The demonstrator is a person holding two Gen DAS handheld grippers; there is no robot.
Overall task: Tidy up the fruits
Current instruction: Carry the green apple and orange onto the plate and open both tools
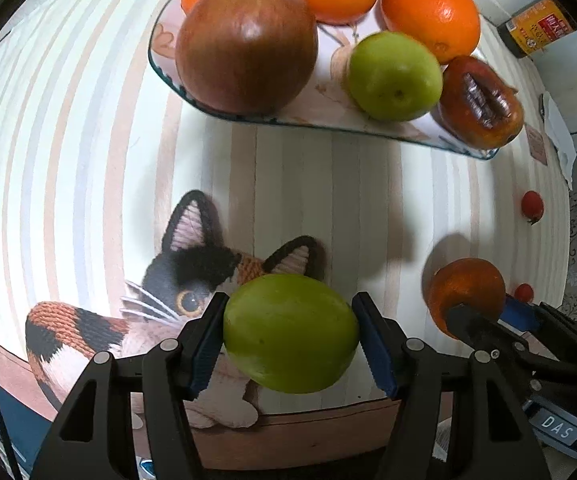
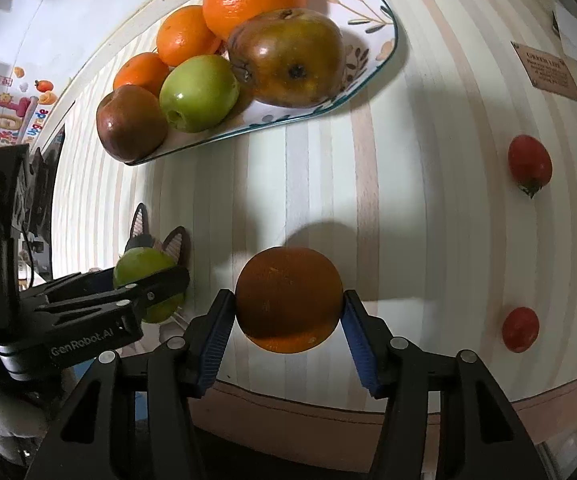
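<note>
While the left gripper [image 1: 291, 334] jaws clamp a smooth green apple [image 1: 290, 333], the right gripper's [image 2: 288, 307] pinch a dimpled orange [image 2: 288, 299].

Striped table [image 2: 408, 200], fruit plate [image 2: 384, 36], two tomatoes [image 2: 529, 164]

Our left gripper [image 1: 291, 334] points forward and slightly down, its two blue-padded fingers [image 1: 204, 344] spread wide and pressed against the flanks of what we hold between them. From the right wrist view we see this left gripper [image 2: 148, 284] from the side, its black body level and aimed across toward the right. Our right gripper [image 2: 288, 312] holds the same pose, its blue pads [image 2: 358, 340] bearing on both sides of its load. The two grippers sit near each other, side by side, not touching.
</note>
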